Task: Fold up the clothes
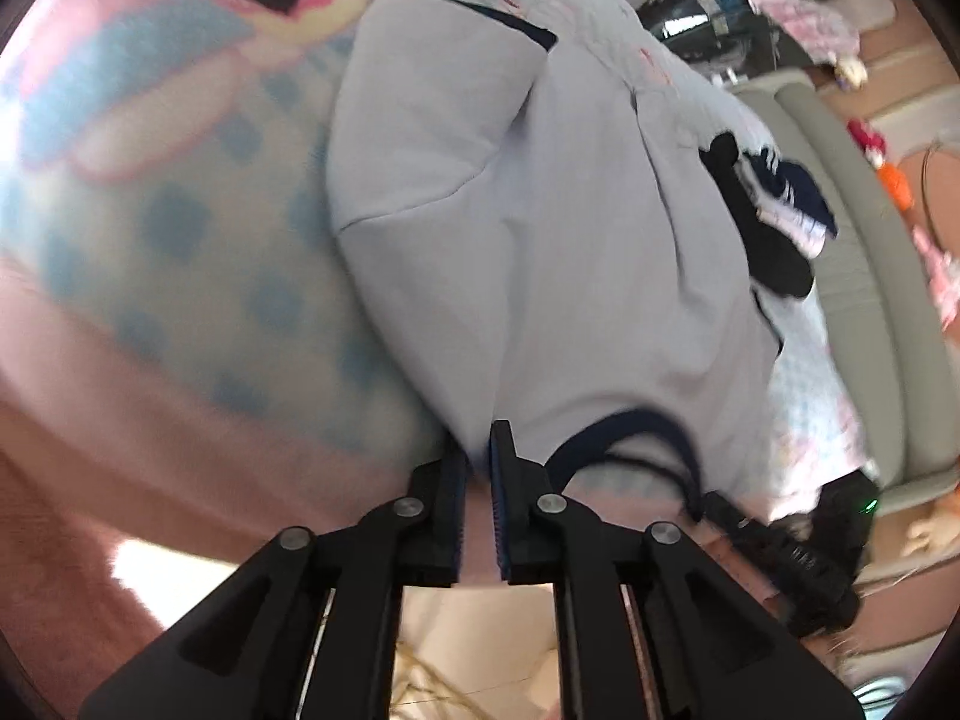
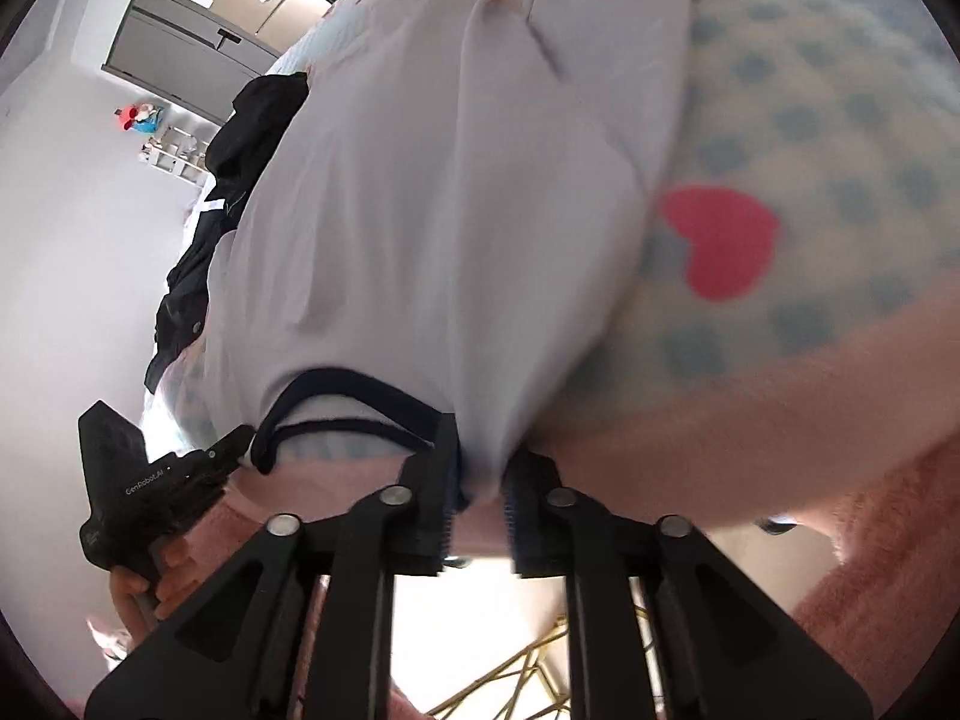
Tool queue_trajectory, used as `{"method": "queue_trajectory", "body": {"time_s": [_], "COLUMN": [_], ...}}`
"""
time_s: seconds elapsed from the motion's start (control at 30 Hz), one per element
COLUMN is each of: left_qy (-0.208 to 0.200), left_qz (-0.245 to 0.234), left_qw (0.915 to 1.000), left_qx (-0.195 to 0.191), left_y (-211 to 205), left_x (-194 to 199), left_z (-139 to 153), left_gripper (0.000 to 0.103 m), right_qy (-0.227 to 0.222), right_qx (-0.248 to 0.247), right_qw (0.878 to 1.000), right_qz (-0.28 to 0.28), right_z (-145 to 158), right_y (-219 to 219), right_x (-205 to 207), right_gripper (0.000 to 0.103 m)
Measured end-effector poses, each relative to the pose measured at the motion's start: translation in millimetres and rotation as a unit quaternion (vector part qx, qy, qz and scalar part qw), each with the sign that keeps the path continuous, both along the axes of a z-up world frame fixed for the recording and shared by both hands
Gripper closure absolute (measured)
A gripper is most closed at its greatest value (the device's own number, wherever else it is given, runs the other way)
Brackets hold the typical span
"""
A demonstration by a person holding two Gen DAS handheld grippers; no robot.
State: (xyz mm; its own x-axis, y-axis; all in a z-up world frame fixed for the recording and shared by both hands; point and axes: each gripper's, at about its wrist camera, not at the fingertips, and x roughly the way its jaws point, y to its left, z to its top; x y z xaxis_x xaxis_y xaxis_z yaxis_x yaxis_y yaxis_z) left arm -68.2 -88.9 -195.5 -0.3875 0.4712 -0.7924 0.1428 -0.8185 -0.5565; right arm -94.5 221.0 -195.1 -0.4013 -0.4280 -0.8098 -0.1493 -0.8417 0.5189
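Observation:
A pale lilac T-shirt (image 1: pixel 540 240) with a navy collar (image 1: pixel 624 426) lies flat on a dotted blanket (image 1: pixel 210 270), one sleeve (image 1: pixel 432 120) folded over its body. My left gripper (image 1: pixel 477 450) sits at the shoulder edge beside the collar; a narrow gap shows between its pads, with the shirt's edge there. In the right wrist view the same shirt (image 2: pixel 420 210) runs away from me, collar (image 2: pixel 360 396) nearest. My right gripper (image 2: pixel 483 462) straddles the other shoulder, jaws slightly apart, fabric loose between them. The left gripper (image 2: pixel 234 444) shows at the left, held by a hand (image 2: pixel 162 588).
Black clothes (image 1: pixel 774 252) and a navy striped garment (image 1: pixel 786 192) lie beside the shirt; the black pile (image 2: pixel 258 120) is also at the left. The blanket (image 2: pixel 810 120) has a red heart (image 2: pixel 720 240). A beige padded edge (image 1: pixel 852 240) and a grey cabinet (image 2: pixel 180 48) stand beyond.

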Motion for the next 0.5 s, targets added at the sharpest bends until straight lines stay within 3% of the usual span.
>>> {"method": "queue_trajectory", "body": {"time_s": [0.07, 0.13, 0.23, 0.3, 0.4, 0.5], "left_qy": [0.007, 0.034, 0.081, 0.109, 0.124, 0.115], "left_qz": [-0.021, -0.045, -0.087, -0.091, -0.099, -0.103], "left_qw": [0.9990, 0.9955, 0.9853, 0.9799, 0.9746, 0.9746], "left_qx": [-0.040, -0.076, -0.123, -0.140, -0.158, -0.162], "left_y": [4.2, 15.5, 39.3, 51.7, 63.7, 77.3], "left_x": [4.0, 4.3, 3.4, -2.2, -16.7, -33.4], "left_z": [12.0, 29.8, 57.2, 67.2, 57.2, 42.8], "left_gripper": [0.074, 0.065, 0.062, 0.059, 0.059, 0.059], "right_qy": [0.006, 0.024, 0.044, 0.051, 0.061, 0.064], "right_qx": [0.048, 0.111, 0.169, 0.176, 0.194, 0.210], "right_qw": [0.999, 0.993, 0.984, 0.983, 0.978, 0.973], "right_qz": [0.001, 0.009, 0.019, 0.024, 0.044, 0.067], "right_z": [11.3, 27.7, 49.2, 58.3, 66.7, 64.0], "right_y": [2.1, -2.4, -16.3, -22.3, -34.0, -53.0], "right_x": [7.1, 13.3, 14.2, 9.2, -2.5, -17.5], "right_gripper": [0.082, 0.082, 0.080, 0.074, 0.073, 0.073]}}
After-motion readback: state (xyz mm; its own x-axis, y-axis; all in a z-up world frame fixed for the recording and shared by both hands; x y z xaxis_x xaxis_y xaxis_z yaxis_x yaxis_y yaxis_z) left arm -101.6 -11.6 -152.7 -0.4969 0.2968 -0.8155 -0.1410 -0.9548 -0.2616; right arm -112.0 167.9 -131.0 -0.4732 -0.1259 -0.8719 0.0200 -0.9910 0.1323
